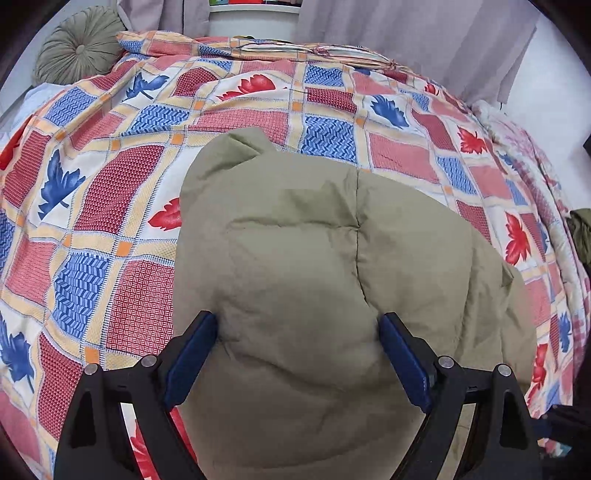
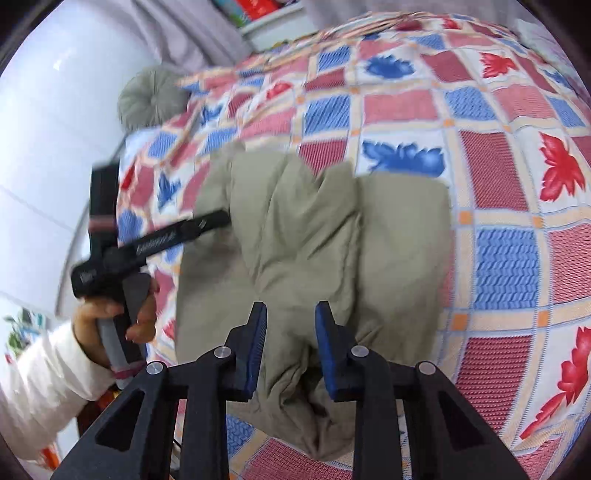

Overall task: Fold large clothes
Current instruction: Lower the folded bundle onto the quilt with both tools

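Observation:
An olive puffy jacket (image 1: 314, 258) lies folded into a bundle on the patchwork bedspread (image 1: 110, 184). My left gripper (image 1: 297, 321) is open, its blue pads wide apart on either side of the jacket's near bulge. In the right wrist view the jacket (image 2: 314, 229) lies bunched in thick folds. My right gripper (image 2: 290, 308) is open with a narrower gap, just over the jacket's near edge, with nothing between the pads. The left gripper's black body (image 2: 147, 247) shows at the jacket's left side, held by a hand.
A round olive cushion (image 1: 79, 44) sits at the bed's far left corner. Grey curtains (image 1: 406, 44) and a white shelf (image 1: 255, 18) stand behind the bed. A pink blanket (image 1: 524, 147) lies at the right edge. A white wall (image 2: 55, 129) borders the bed's left side.

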A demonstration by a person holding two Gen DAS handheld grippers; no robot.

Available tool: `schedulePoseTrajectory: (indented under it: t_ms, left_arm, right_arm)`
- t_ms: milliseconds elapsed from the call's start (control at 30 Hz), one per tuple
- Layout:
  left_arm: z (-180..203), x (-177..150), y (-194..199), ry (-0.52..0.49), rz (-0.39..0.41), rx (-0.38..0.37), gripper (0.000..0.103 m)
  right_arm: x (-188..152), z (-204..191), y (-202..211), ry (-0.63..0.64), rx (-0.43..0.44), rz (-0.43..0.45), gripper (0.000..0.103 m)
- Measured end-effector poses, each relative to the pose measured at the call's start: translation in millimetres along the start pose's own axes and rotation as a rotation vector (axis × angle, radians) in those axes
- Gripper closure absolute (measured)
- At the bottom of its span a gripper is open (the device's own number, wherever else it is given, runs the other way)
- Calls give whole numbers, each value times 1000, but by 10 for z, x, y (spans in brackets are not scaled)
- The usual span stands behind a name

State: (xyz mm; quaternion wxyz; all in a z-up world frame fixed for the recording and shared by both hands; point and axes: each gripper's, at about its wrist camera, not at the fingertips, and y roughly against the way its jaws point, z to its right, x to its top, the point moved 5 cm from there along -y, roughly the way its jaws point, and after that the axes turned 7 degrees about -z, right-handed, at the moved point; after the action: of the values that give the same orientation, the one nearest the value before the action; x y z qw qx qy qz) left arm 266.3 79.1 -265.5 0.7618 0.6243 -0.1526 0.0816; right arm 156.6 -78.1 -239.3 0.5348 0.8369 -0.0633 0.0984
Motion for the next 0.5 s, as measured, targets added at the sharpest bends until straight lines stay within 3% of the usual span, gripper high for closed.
schedulePoseTrajectory:
  t_ms: [100,200,500]
  left_arm:
    - [75,-59,-38,-34,-2,14,13]
    - [146,-87,-41,-63,-10,28,13]
    - [135,-135,87,-35,-52,55,13]
  right_arm:
    - [-268,132,-289,-24,-63,-60,75]
    - [-447,343,-506,-112,-43,-102,75]
    - [-517,375,-427,-146,-33,-108,75]
